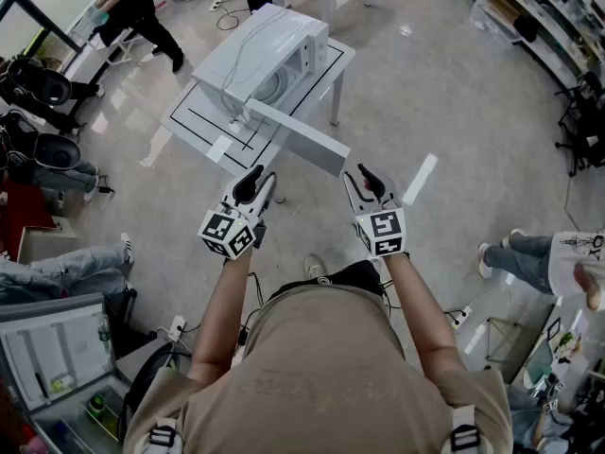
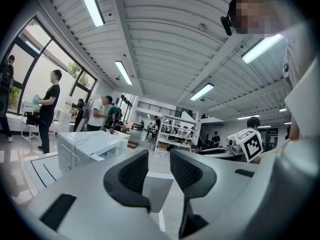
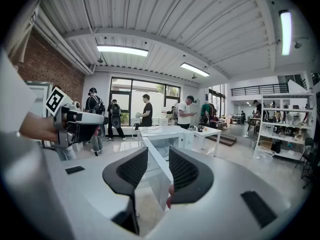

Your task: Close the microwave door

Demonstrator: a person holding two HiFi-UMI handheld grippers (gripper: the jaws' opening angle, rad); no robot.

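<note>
Door point(image 1: 301, 138) hangs open, its free edge just ahead of the part-open right tongs point(image 1: 359, 180), unclamped; left tongs point(image 1: 262, 183) gape empty. Best push that edge steadily toward the microwave point(image 1: 255, 55) until it latches

Bright light is pouring from ceiling strip lights point(image 2: 92, 4) and windows point(image 3: 125, 86) — fisheye edges are bending and darkening, the floor point(image 1: 425, 83) is glaring.
</note>
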